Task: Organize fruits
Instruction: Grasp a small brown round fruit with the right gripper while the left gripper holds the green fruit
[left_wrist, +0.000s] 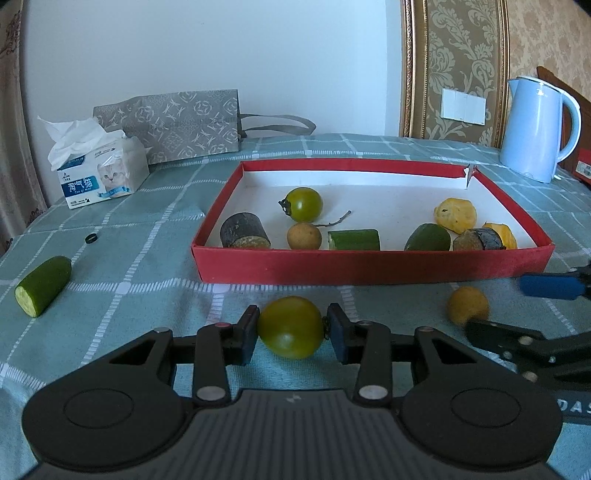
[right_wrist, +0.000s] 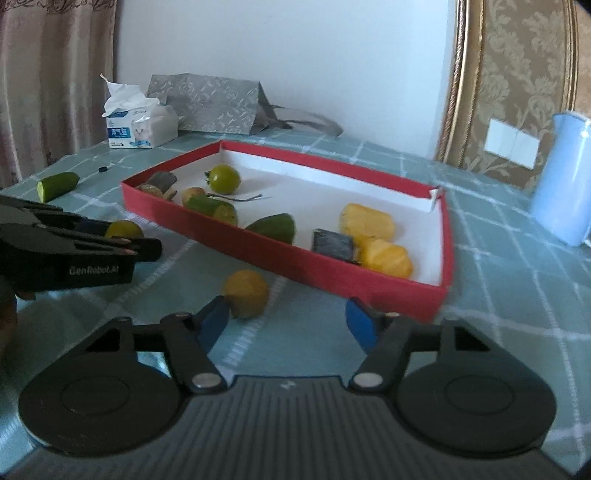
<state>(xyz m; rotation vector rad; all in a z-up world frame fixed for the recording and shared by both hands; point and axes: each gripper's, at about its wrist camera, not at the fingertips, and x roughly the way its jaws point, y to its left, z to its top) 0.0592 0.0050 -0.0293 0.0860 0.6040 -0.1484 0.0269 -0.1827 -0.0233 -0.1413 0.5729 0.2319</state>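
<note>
Far left on the checked tablecloth (left_wrist: 155, 266) a cut piece of cucumber (left_wrist: 43, 286) lies alone, with a small black ring (left_wrist: 92, 238) just beyond it and a tissue pack (left_wrist: 99, 173) and a grey paper bag (left_wrist: 177, 123) further back.

Your left gripper (left_wrist: 291, 334) is clamped on a green tomato (left_wrist: 290, 326), one pad against each side, just in front of the red box (left_wrist: 369, 264); whether the tomato rests on the cloth cannot be told.

Inside the box, from left to right, lie a dark stub (left_wrist: 243, 230), a second green tomato (left_wrist: 303, 204), a small brown round fruit (left_wrist: 304, 235) with a twig, two green cucumber pieces (left_wrist: 354, 240), another dark piece (left_wrist: 478, 238) and two yellow chunks (left_wrist: 455, 215).

To the right, a small yellow fruit (right_wrist: 246, 293) sits on the cloth in front of the box. Your right gripper (right_wrist: 284, 319) is spread around it and grips nothing: the left blue pad is just beside or touching the fruit, the right pad well apart from it.

A pale blue kettle (left_wrist: 535, 129) stands at the far right.
</note>
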